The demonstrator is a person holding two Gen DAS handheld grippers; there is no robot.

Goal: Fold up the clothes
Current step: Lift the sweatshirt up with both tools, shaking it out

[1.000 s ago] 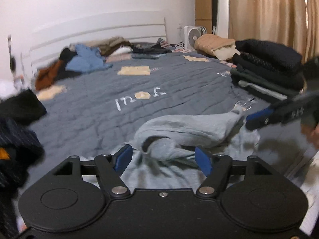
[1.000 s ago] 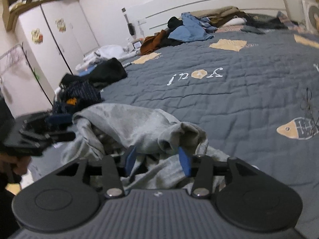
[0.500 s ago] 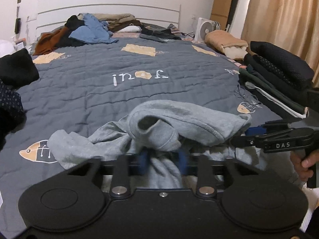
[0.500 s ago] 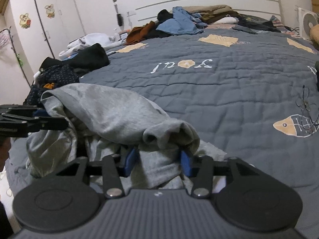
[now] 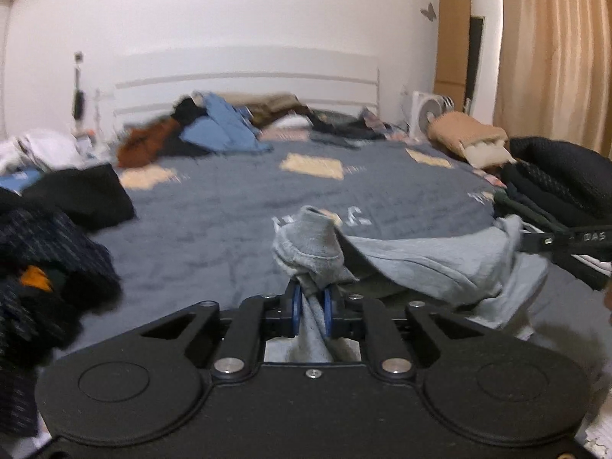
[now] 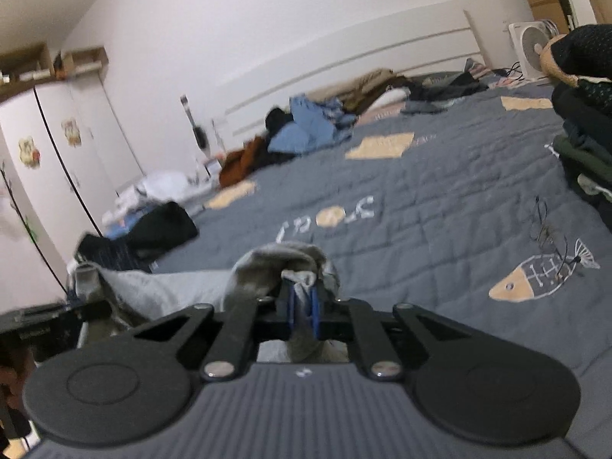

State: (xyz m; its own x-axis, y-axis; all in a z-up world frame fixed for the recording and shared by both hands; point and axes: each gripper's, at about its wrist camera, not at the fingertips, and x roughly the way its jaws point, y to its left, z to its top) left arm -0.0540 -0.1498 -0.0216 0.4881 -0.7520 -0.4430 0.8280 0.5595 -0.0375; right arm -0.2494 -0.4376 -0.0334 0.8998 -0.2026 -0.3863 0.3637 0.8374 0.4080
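A light grey sweatshirt (image 5: 432, 264) hangs stretched between my two grippers, lifted above the near edge of the grey quilted bed (image 5: 237, 206). My left gripper (image 5: 310, 304) is shut on a bunched cuff end of it, with cloth squeezed between the blue pads. In the right wrist view my right gripper (image 6: 302, 308) is shut on the other bunched end of the grey sweatshirt (image 6: 168, 287). Each gripper shows at the edge of the other's view, gripping the far end of the cloth.
A stack of folded dark clothes (image 5: 550, 187) sits at the bed's right edge, glasses (image 6: 547, 229) lying near it. Unfolded clothes (image 5: 218, 130) are piled by the white headboard, dark garments (image 5: 53, 237) heaped at the left. A fan (image 5: 428, 114) stands behind.
Both grippers went from open around the grey cloth to shut on it, then rose and lifted the sweatshirt off the quilt.
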